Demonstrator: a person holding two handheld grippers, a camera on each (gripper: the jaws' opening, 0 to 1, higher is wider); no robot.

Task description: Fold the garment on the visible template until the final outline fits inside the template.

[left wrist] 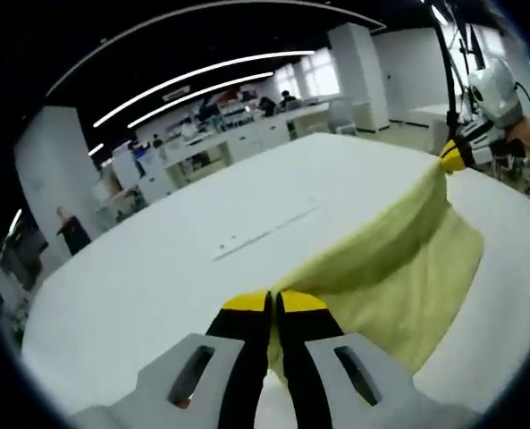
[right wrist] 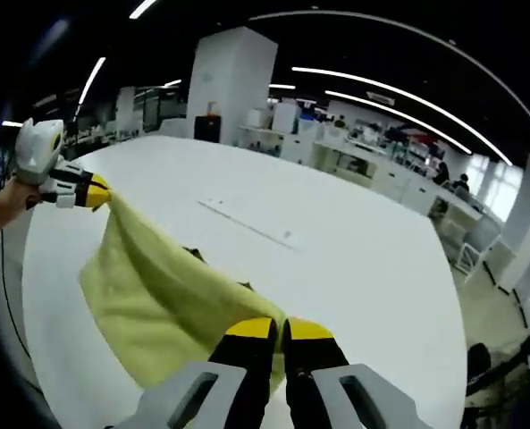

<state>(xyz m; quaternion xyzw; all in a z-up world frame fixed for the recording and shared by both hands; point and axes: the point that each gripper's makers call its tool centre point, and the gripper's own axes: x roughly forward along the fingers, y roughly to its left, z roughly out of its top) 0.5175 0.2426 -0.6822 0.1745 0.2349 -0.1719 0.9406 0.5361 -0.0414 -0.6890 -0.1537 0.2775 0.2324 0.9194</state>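
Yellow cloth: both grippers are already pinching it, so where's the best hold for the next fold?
Keep the top corners. The cloth hangs taut between the left gripper and right gripper, each shut on one end of that edge, the rest draping to the table. Any regrip is probably best made on a corner, coming from outside the edge.

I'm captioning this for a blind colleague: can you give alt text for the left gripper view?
A pale yellow garment hangs stretched above a white table, pinched between the left tool at the bottom and the right tool at upper right.
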